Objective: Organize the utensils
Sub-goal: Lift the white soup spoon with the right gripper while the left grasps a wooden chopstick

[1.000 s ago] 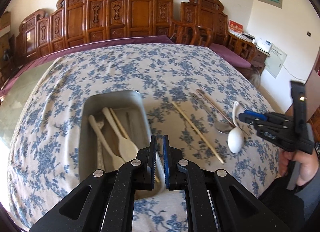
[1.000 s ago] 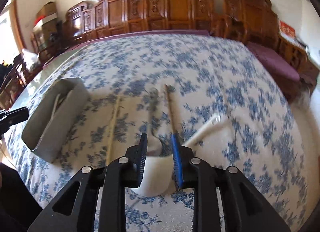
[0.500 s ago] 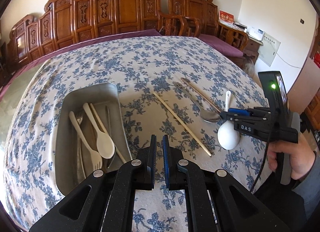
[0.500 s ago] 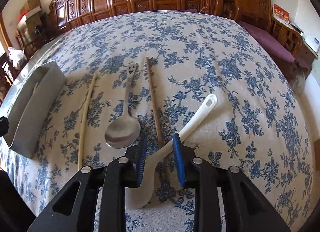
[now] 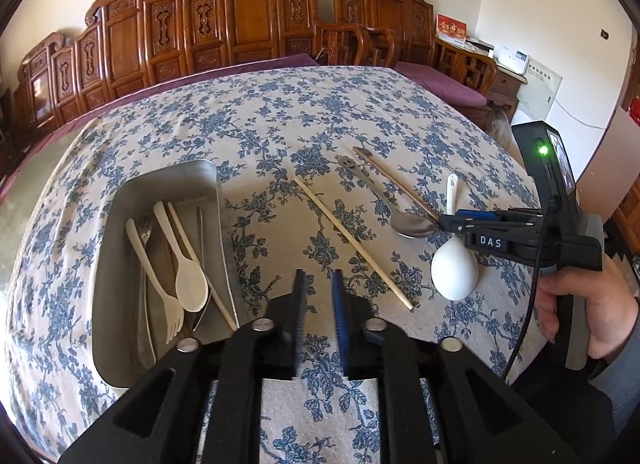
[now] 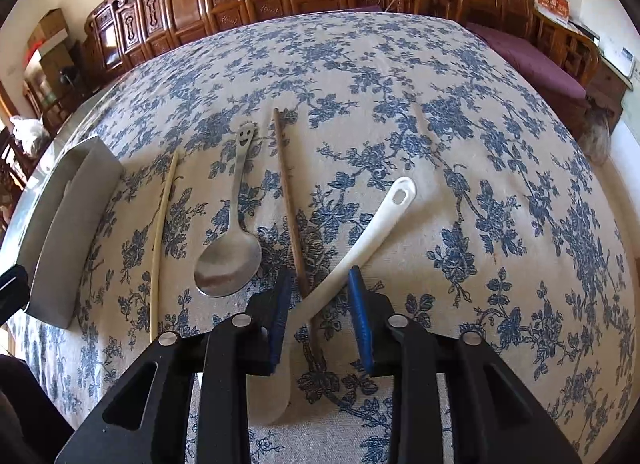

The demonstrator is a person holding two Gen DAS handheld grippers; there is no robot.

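Metal tray point(image 5: 120, 264) holds cream spoon point(image 5: 188, 282), fork point(image 5: 170, 312) — chopstick point(image 5: 200, 264) alongside.

Two handheld grippers, both chunky matte-black plastic with triangular cutouts in the arms and round silver screw heads at the pivots. Blue ribbed pad on one finger point(image 5: 339, 304), black on the other, same deal on the right gripper point(image 6: 320, 308). Seen from the side, right gripper point(image 5: 450, 219) has a white "DAS" label, a grey handle, a black box on top with a green LED lit, and a thin black cable dangling down. Grey sleeve point(image 5: 616, 368) at the wrist.
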